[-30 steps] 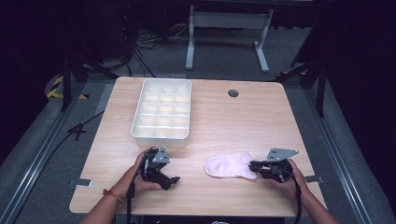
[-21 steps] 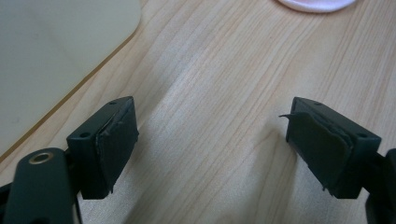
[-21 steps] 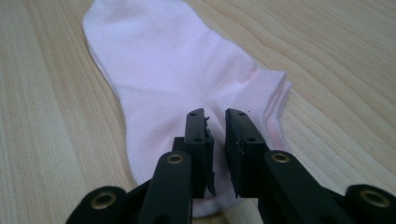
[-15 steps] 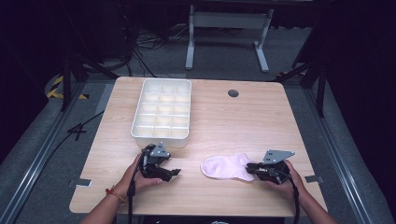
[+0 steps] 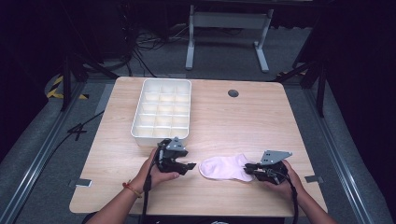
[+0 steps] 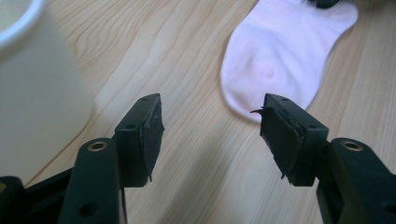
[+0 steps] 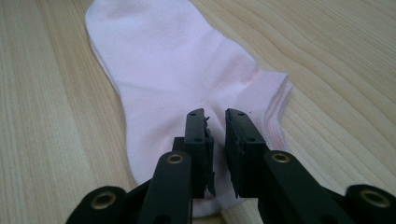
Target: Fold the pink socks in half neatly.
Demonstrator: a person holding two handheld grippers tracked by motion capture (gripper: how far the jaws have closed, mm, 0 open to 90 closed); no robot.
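A pale pink sock [image 5: 223,167] lies flat on the wooden table between my two grippers. My right gripper [image 5: 248,168] is at the sock's cuff end; in the right gripper view its jaws [image 7: 215,122] stand almost together over the cuff of the sock [image 7: 177,70], pinching the fabric. My left gripper [image 5: 190,165] points right at the toe end. Its jaws [image 6: 210,122] have just been closing and stand partly apart with only bare wood between them; the toe of the sock [image 6: 280,56] lies just beyond its right jaw tip.
A white compartment tray [image 5: 161,134] stands just behind the left gripper, and its wall [image 6: 37,93] shows close at the left in the left gripper view. A dark cable hole [image 5: 233,93] sits at the table's back. The front edge runs under the forearms.
The left gripper has moved right and a little up, toward the sock's toe, and its jaws have narrowed. The sock has slid slightly left with the right gripper.
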